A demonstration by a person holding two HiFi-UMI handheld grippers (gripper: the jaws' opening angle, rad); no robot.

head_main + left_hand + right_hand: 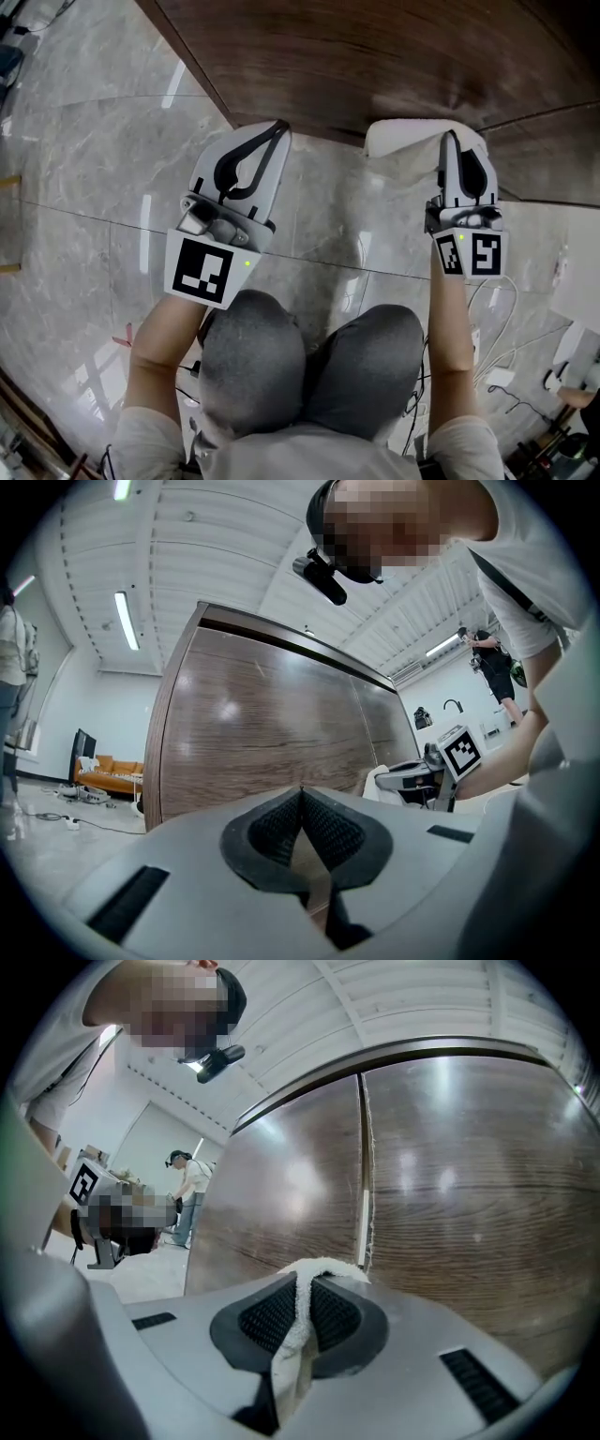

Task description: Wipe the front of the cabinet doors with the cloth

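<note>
Nearest, the person's grey-clad knees point(309, 366) are bent over the marble floor point(84, 150). Ahead of them, the left gripper point(278, 128) hovers just short of the cabinet's bottom edge, its jaws meeting at the tips with nothing between them. The right gripper point(451, 138) pinches the white cloth point(398, 141), which bunches at the foot of the brown cabinet doors point(375, 56), seemingly touching the wood.

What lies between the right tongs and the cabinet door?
The white cloth, pinched in the right tongs, sticks out toward the cabinet door; contact cannot be judged. The head view and right gripper view both show it.
</note>
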